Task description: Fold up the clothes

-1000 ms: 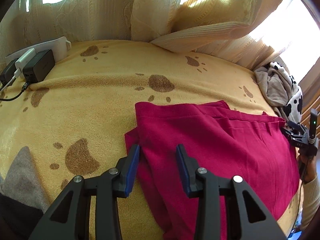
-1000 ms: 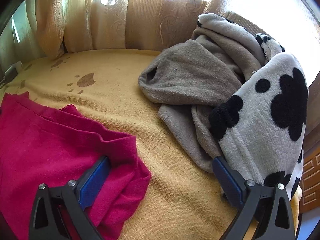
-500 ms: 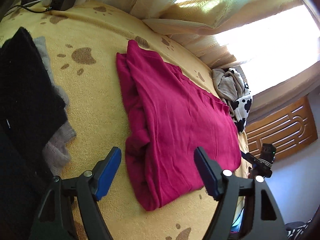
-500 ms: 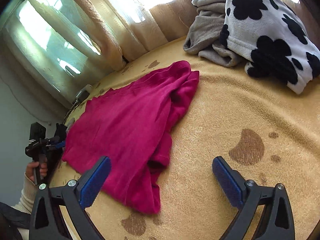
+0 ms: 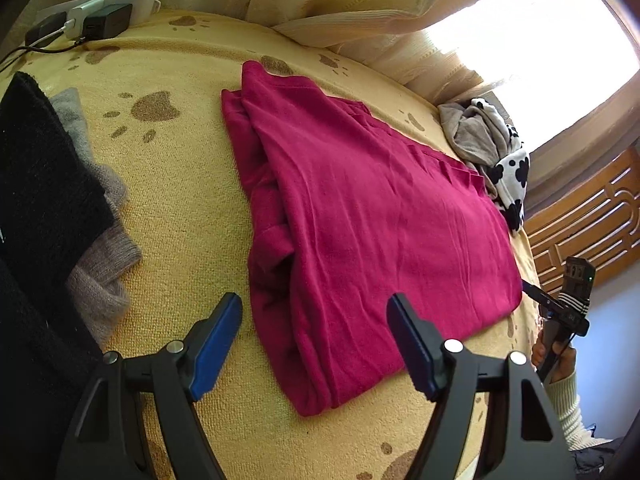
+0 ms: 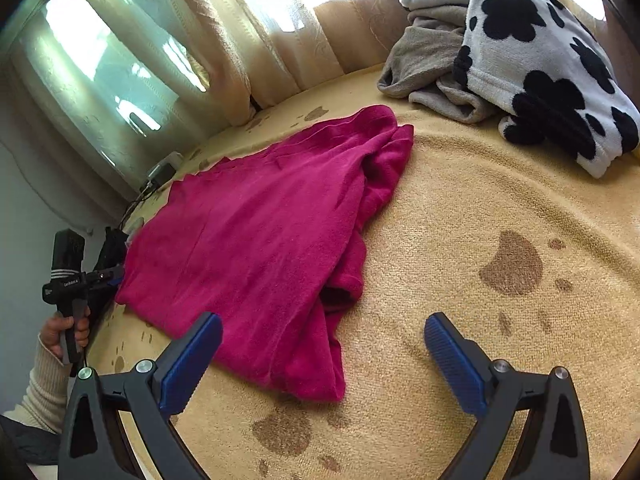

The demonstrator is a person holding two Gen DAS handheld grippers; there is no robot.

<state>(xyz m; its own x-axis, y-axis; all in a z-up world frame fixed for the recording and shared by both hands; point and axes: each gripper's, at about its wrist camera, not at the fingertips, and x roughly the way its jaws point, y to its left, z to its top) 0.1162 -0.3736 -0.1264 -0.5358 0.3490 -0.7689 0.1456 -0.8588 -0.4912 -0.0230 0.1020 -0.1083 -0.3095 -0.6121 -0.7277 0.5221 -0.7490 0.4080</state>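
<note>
Left black two-finger gripper with blue ribbed pads (image 5: 314,344): jaws spread wide, nothing between them; fingers enter its own wrist view from 6 o'clock. In the right wrist view it sits at 9 o'clock, its handle upright in a bare hand (image 6: 66,330) with a cream knit cuff.

Right black two-finger gripper with blue ribbed pads (image 6: 324,364): jaws spread wide, empty. In the left wrist view it appears at 4 o'clock, gripped from below by a cream-sleeved hand (image 5: 554,362).
</note>
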